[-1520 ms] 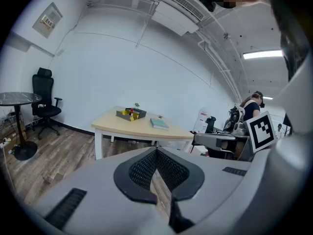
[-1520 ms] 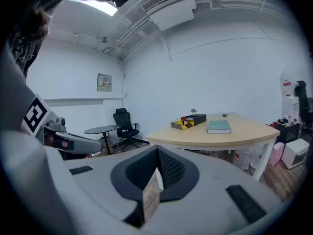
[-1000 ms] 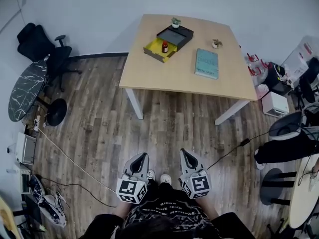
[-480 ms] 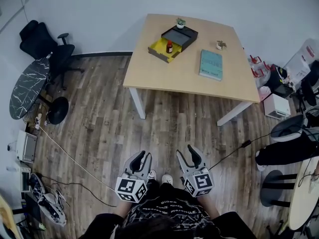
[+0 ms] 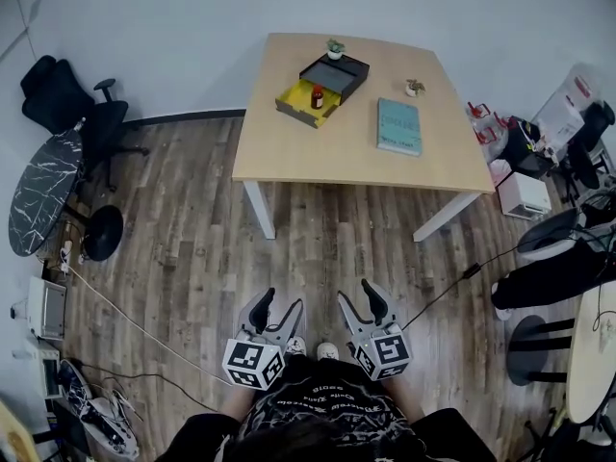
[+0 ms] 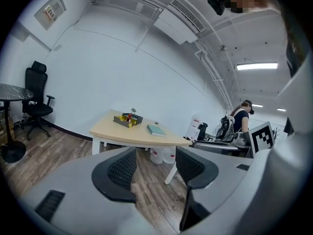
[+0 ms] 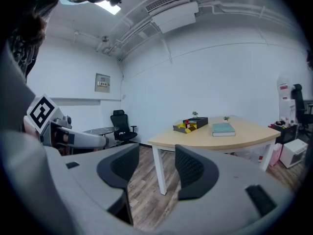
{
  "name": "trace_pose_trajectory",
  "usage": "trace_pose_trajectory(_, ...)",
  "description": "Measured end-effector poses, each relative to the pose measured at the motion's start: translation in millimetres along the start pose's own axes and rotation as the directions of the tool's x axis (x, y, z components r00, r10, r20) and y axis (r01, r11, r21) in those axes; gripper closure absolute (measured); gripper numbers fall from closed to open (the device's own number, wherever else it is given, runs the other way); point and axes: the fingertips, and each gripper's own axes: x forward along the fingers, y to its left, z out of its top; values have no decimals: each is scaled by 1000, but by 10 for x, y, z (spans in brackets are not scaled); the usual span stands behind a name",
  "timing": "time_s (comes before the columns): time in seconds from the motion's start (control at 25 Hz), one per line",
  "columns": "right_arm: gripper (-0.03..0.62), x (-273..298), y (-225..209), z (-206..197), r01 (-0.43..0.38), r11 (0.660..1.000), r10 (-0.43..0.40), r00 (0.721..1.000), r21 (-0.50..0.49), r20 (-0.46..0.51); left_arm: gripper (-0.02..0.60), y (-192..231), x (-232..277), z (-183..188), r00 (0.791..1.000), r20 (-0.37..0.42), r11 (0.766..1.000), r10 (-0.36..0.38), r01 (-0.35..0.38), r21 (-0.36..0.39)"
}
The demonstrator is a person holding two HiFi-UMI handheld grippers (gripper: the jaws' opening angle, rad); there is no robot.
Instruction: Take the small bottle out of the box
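A small red-brown bottle (image 5: 317,95) stands in the yellow-lined tray of a black box (image 5: 323,80) at the far side of a light wooden table (image 5: 318,152). The left gripper view shows the box (image 6: 128,118) far off, as does the right gripper view, box (image 7: 190,125). Both grippers are held low over the wooden floor, close to the person's body and well short of the table. My left gripper (image 5: 277,308) and right gripper (image 5: 358,305) have their jaws opening, and there is nothing between them.
A teal book (image 5: 398,125) and two tiny potted plants (image 5: 335,46) share the table. A black office chair (image 5: 67,99) and a round dark marble table (image 5: 38,195) stand left. Cables (image 5: 125,316) cross the floor. Boxes, bags and chairs crowd the right side (image 5: 539,176). A person (image 6: 243,117) stands far right.
Both grippers' jaws have gone from shut to spread apart. The head view has shifted a little; the grippers stay low near the person's body.
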Motion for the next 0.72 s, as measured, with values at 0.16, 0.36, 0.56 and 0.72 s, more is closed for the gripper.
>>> trace_pose_trajectory(0.16, 353, 63, 22, 61, 51, 999, -51, 998, -6, 24, 325, 173, 0, 44, 1000, -2, 1000, -13, 13, 16)
trace_pose_trajectory(0.36, 353, 107, 77, 69, 75, 997, -75, 997, -8, 25, 325, 324, 32, 19, 998, -60, 997, -22, 26, 78)
trace_pose_trajectory(0.56, 353, 117, 103, 41, 89, 996, -89, 996, -22, 17, 325, 318, 13, 58, 997, -33, 996, -73, 75, 55)
trace_pose_trajectory(0.72, 353, 151, 54, 17, 91, 996, -91, 996, -21, 4, 325, 285, 22, 143, 995, 13, 995, -101, 101, 17)
